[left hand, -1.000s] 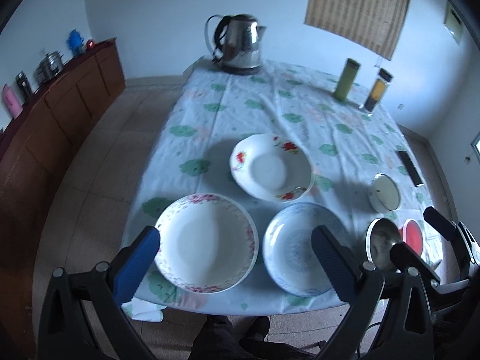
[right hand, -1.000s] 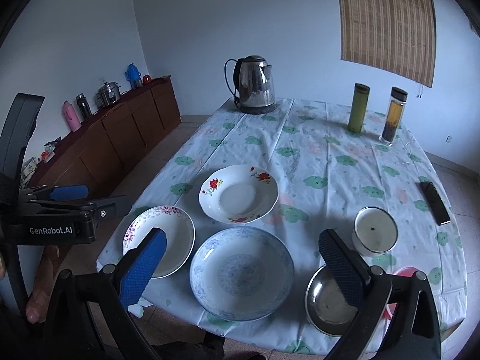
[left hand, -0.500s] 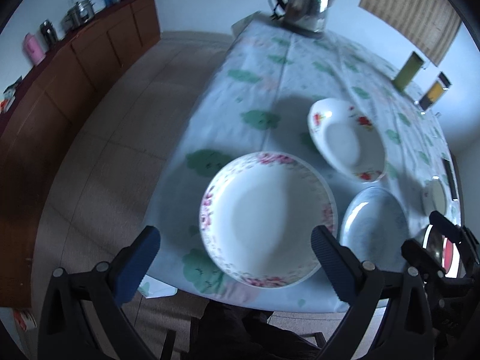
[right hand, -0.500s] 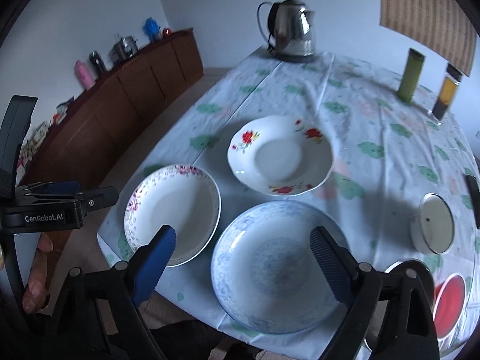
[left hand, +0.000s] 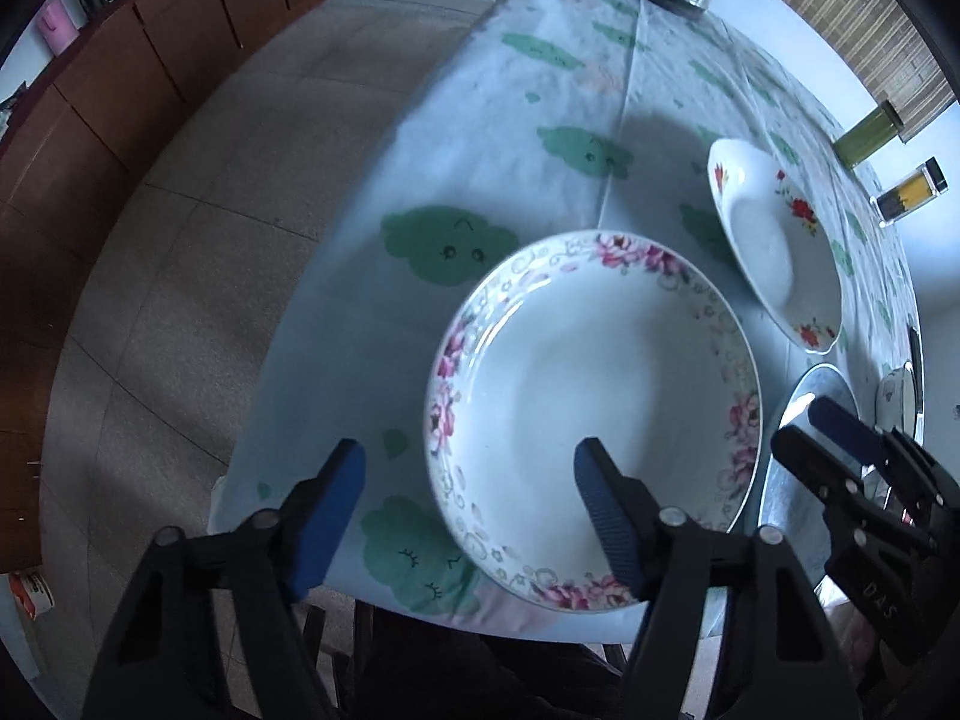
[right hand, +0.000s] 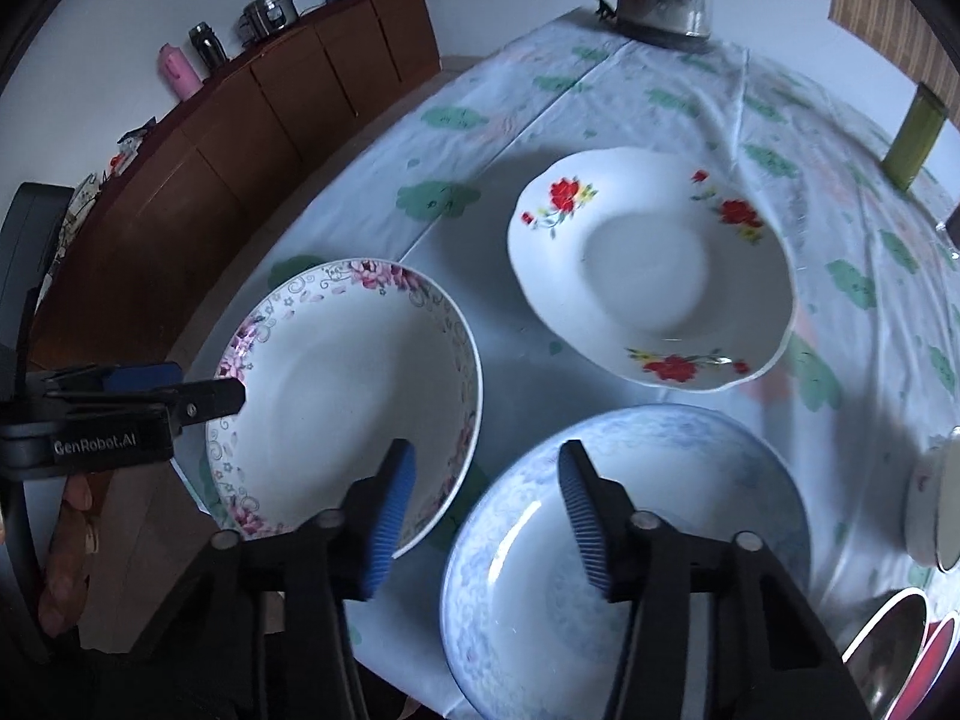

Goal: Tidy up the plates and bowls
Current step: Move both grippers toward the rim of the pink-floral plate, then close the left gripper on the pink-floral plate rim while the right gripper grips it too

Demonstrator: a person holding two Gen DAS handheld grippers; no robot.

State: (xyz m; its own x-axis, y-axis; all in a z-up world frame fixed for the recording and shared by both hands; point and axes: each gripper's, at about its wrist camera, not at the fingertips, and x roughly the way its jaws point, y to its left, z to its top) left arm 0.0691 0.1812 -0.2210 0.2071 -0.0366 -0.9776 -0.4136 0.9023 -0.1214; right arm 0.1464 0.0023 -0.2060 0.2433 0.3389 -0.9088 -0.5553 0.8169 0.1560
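The counter (right hand: 690,96) carries three dishes near its front edge. The pink-rimmed plate (left hand: 591,414) is the landmark: the left gripper (left hand: 468,498) straddles its near-left rim, jaws closing but not yet touching, likely for an edge pinch. Right of it, the right gripper (right hand: 486,498) closes astride the blue plate (right hand: 624,546) rim, also clear.

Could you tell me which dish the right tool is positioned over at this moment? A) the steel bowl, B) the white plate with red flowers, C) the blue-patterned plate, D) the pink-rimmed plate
C. In the right wrist view the right tool straddles the near left rim of the blue-patterned plate, its jaws closing but not yet pressing on it, while the pink-rimmed plate lies to its left.
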